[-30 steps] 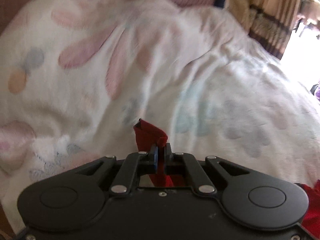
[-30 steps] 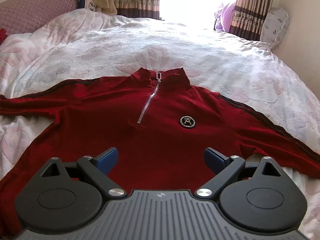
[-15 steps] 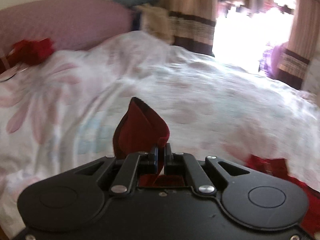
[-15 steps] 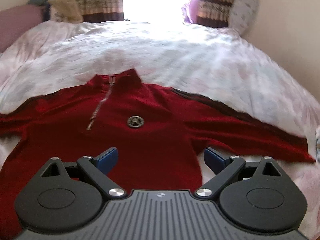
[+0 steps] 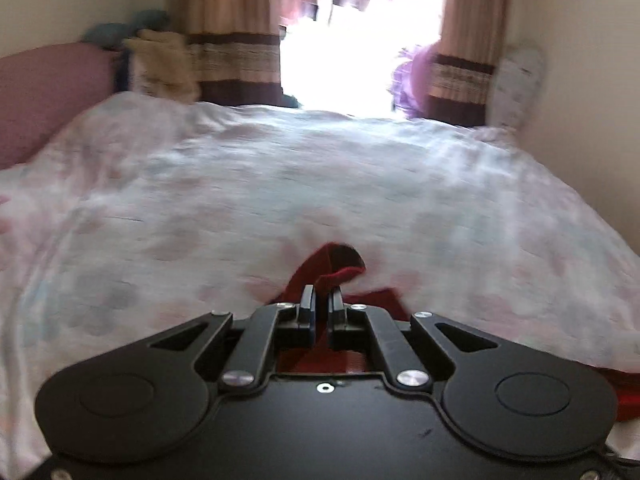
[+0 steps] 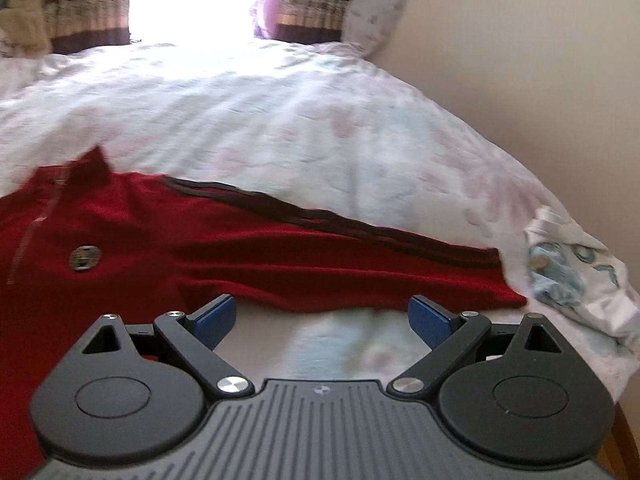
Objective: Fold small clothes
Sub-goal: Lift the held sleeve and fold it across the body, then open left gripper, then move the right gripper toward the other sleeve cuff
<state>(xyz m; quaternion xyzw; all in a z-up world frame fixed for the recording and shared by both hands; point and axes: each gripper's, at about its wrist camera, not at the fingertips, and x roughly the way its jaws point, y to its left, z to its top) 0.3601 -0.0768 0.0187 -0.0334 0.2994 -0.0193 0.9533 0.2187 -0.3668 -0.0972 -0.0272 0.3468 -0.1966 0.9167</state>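
A small dark red zip-neck top (image 6: pixel 132 240) lies flat on the bed, its right sleeve (image 6: pixel 360 268) stretched out to the right with dark stripes along the top edge. My right gripper (image 6: pixel 322 314) is open and empty, just in front of that sleeve's lower edge. In the left wrist view my left gripper (image 5: pixel 322 304) is shut on a fold of the red fabric (image 5: pixel 332 264), which sticks up past the fingertips. More red cloth shows at the lower right (image 5: pixel 624 392).
The bed has a white floral cover (image 6: pixel 320 112). A crumpled white and blue cloth (image 6: pixel 576 272) lies at the bed's right edge beside the sleeve cuff. A wall (image 6: pixel 540 60) runs along the right. Curtains (image 5: pixel 236 32), a bright window and a pink headboard (image 5: pixel 44 92) stand beyond.
Both views have swung to the right. The left gripper has kept its hold on the red fabric and turned from the left of the bed toward the window. The right gripper now faces the right sleeve.
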